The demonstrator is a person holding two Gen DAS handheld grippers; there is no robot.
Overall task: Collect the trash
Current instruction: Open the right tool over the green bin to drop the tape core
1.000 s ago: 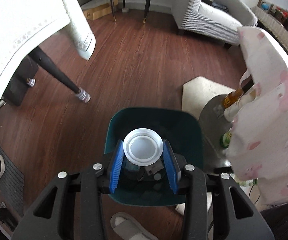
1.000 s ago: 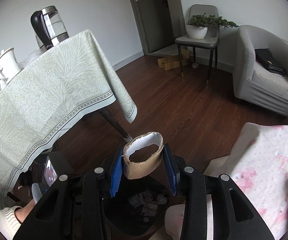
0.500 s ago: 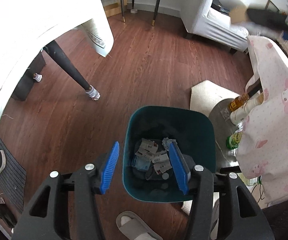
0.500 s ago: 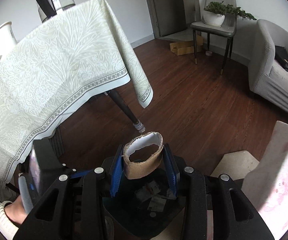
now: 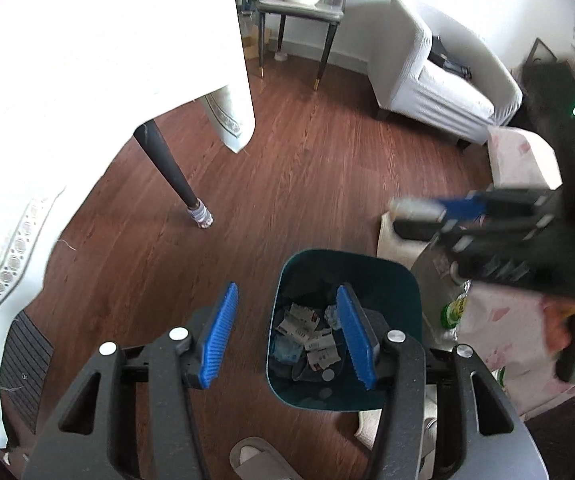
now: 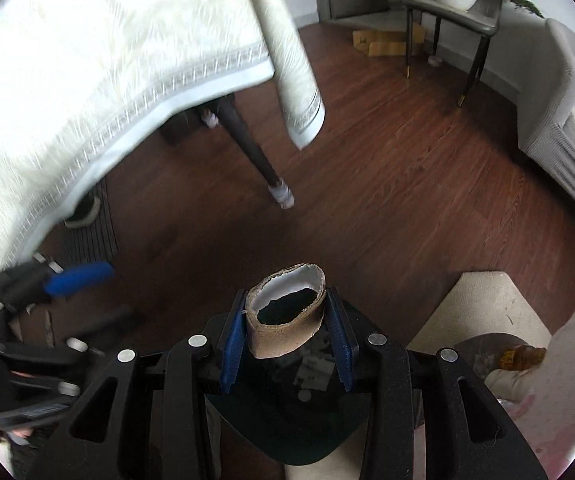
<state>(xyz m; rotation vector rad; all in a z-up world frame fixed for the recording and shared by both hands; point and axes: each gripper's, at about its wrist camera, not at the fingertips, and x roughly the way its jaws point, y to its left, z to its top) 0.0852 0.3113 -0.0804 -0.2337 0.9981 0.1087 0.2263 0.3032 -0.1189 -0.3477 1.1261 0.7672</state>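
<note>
My right gripper pinches the squashed brown cardboard tube at lower centre, above the dark teal plastic bin. I'd centre it over the opening before releasing; my left gripper is spread, empty.

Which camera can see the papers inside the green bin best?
The left wrist view. It looks down into the open trash bin, so the crumpled papers on its bottom show plainly. In the right wrist view the cardboard tube, pinched in the right gripper, covers most of the bin; only dim scraps show.
</note>
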